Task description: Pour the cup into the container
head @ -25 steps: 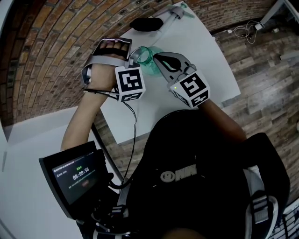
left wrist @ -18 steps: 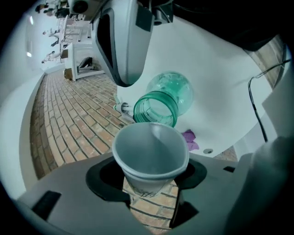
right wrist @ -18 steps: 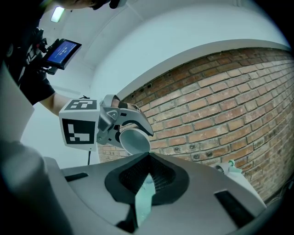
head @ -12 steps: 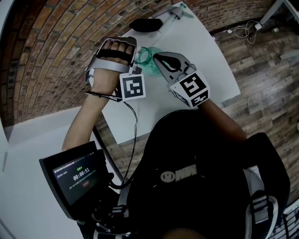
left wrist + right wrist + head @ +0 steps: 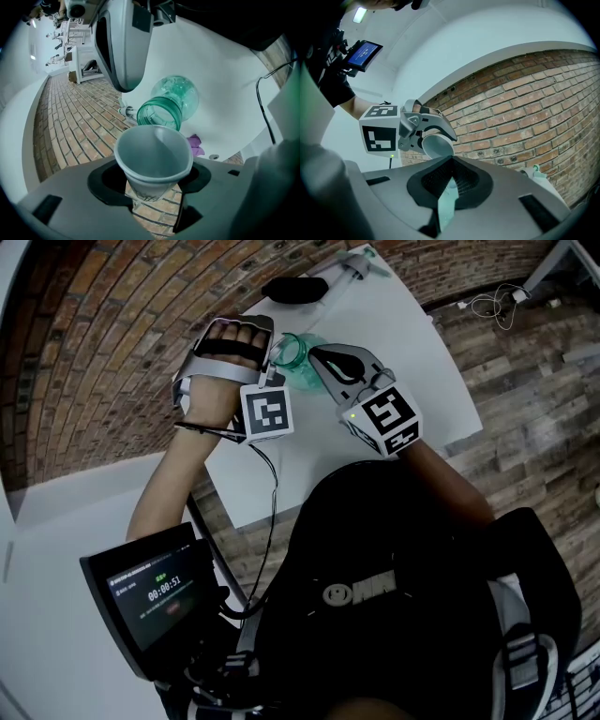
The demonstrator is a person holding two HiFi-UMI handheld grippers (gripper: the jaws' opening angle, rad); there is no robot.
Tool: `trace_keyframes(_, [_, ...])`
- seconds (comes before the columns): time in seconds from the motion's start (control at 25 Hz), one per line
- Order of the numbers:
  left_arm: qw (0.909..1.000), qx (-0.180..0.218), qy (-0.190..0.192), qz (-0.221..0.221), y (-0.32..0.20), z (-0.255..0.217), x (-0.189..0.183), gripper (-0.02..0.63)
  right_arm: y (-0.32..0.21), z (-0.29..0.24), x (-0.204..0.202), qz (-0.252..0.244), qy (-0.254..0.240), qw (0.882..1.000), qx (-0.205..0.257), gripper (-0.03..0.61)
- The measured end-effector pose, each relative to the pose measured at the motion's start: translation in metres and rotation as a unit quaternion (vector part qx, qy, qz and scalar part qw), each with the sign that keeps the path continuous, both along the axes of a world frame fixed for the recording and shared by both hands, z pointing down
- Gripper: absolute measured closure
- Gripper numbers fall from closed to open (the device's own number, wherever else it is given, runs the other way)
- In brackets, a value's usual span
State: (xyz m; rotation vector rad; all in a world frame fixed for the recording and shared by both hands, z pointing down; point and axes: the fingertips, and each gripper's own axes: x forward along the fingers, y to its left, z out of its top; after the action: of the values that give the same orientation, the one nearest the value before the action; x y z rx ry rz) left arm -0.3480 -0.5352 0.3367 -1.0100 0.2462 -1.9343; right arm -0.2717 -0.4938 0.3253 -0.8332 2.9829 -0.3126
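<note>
Tablet (image 5: 155, 589) on a stand at the lower left shows a timer readout on its dark screen. Beyond it the person's left hand (image 5: 220, 371) is strapped into the grey handle of the left tongs (image 5: 152, 182), wrist bent and knuckles up, with the left marker cube (image 5: 267, 413) turned toward the body. These tongs point downward and are closed round the lower part of the cup (image 5: 154, 152), a thin, pale, cone-shaped paper cup with a rolled rim. It is tipped over, its mouth just beside the container's neck, and its inner wall looks smooth and grey. Whether anything lies in it I cannot tell.

Next comes the container (image 5: 171, 105), a translucent green jar with a ribbed neck and a rounded body. It is tilted above the white table (image 5: 394, 343), its mouth turned toward the cup. Its contents cannot be made out. A small purple scrap (image 5: 196, 145) lies on the table near it.

Right of the jar, the right tongs (image 5: 449, 187) are held level and clamp its pale green wall between their dark pads, with the right marker cube (image 5: 382, 420) facing up and the forearm running back to the body.
</note>
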Motion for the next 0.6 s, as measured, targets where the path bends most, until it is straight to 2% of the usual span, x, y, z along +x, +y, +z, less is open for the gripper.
trace_keyframes(0.48, [0.9999, 0.001, 0.011, 0.004, -0.0017, 0.0028, 0.0045, 0.327, -0.0012, 0.0027, 0.0024, 0.004, 0.0, 1.0, -0.002, 0.583])
trace_keyframes(0.6, [0.9992, -0.008, 0.037, -0.015, 0.0012, 0.0034, 0.0018, 0.327, -0.0005, 0.0036, 0.0024, 0.004, 0.0, 1.0, -0.003, 0.583])
